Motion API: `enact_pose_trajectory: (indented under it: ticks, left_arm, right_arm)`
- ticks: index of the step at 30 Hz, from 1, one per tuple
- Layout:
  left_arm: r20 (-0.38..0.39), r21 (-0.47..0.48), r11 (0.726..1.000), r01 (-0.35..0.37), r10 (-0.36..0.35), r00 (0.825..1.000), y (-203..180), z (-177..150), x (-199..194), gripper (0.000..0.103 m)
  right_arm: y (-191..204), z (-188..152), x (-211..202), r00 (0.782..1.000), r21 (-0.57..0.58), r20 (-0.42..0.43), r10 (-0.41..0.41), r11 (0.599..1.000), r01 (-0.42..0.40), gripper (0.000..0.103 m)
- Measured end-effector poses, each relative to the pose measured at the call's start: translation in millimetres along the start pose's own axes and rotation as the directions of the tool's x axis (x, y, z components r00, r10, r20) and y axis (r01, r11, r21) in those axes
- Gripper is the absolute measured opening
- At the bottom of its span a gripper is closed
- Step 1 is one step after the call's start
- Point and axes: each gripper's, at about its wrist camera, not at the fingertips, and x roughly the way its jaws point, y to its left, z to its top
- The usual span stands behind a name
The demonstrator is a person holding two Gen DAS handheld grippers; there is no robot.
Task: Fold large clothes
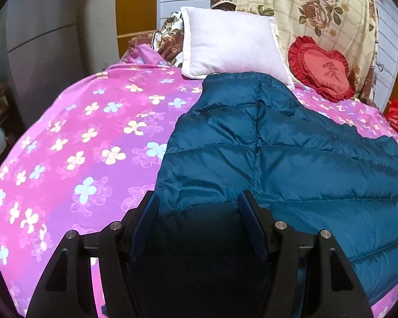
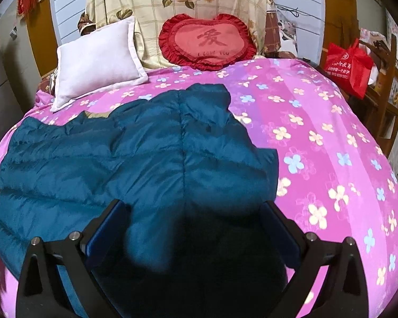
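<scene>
A teal quilted down jacket [image 1: 291, 145] lies spread flat on the bed, over a pink flowered bedspread [image 1: 87, 137]; its far end reaches up to the white pillow [image 1: 230, 45] and nearly touches that pillow's lower edge. The left tool [image 1: 199, 201] hangs over the jacket's near edge with its jaws parted to a middling width; dark jacket cloth fills the gap, but whether the blue pads [image 1: 146, 228] press on it cannot be told. The right tool [image 2: 196, 209] stands over the jacket's near right part, jaws spread wide, the cloth between them in deep shadow and no pinch visible. Beside the white pillow leans a red heart cushion [image 2: 208, 42].
</scene>
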Motion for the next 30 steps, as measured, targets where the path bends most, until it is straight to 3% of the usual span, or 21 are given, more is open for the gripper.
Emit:
enact_pose_trajectory:
  ticks: [3,11,18,24,27,30]
  left_arm:
    - [-0.012,-0.010,1.000,0.030,-0.030,0.999,3.2,1.1,6.9,0.043]
    - [-0.022,-0.028,0.998,0.054,-0.055,0.998,7.3,4.0,14.4,0.050]
    - [-0.032,-0.027,0.998,0.061,-0.062,0.998,8.1,5.0,16.8,0.051]
    - [-0.083,-0.050,0.993,0.107,-0.111,0.990,13.9,9.5,28.1,0.058]
    - [-0.137,-0.132,0.975,0.176,-0.194,0.971,26.3,11.5,39.9,0.065]
    - [-0.204,-0.279,0.928,0.245,-0.307,0.930,45.3,10.7,57.6,0.074]
  right_arm:
    - [-6.7,3.4,10.1,1.000,0.010,-0.008,-0.001,1.000,0.001,0.103]
    - [-36.5,6.1,30.0,0.996,0.174,-0.043,0.074,0.983,-0.066,0.103]
    - [-33.5,6.7,33.9,0.996,0.145,-0.055,0.072,0.987,-0.063,0.103]
    - [-40.8,17.1,46.0,0.976,0.132,-0.156,0.153,0.982,-0.133,0.103]
    - [-47.0,18.8,52.7,0.961,0.135,-0.193,0.198,0.975,-0.174,0.103]
    - [-48.4,19.9,61.3,0.947,0.132,-0.217,0.238,0.968,-0.213,0.103]
